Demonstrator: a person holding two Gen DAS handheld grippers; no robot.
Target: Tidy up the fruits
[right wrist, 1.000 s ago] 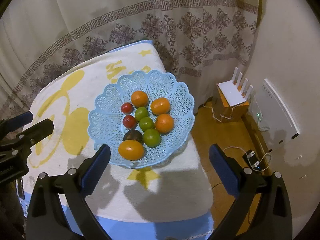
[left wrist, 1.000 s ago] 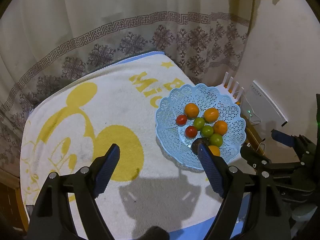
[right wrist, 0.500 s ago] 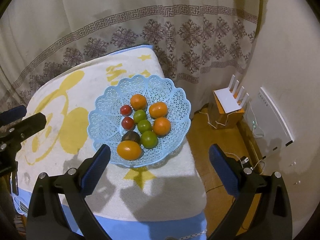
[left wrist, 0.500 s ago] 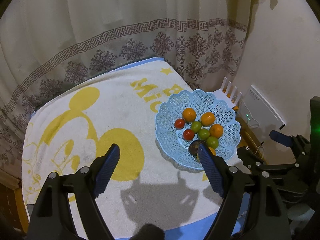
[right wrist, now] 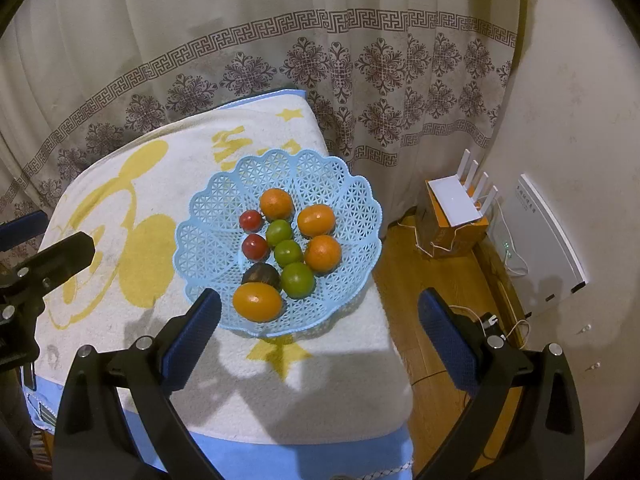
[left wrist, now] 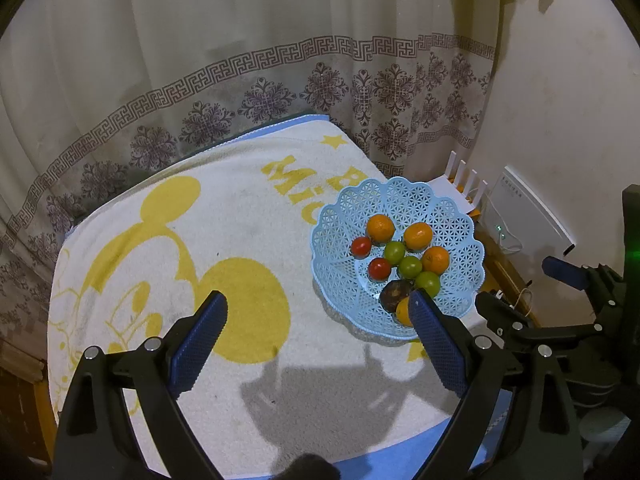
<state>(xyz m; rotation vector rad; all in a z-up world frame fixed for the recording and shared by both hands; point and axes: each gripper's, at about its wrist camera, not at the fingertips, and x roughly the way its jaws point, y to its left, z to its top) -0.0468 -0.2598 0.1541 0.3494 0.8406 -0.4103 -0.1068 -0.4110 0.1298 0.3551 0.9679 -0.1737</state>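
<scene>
left wrist view: the left gripper (left wrist: 316, 322) hangs wide open and empty above the towel-covered bench (left wrist: 240, 220). the blue basket (left wrist: 344, 220) sits at the bench's right edge with all the fruits (left wrist: 410, 266) in it; none lie on the towel.

right wrist view: the right gripper (right wrist: 320, 318) is likewise spread wide, holding nothing, above the basket's near rim. oranges, green, red and one dark fruit, perhaps a passion fruit (right wrist: 261, 275), sit grouped by colour. this fits either a finished sort or fruits waiting to be taken out.
</scene>
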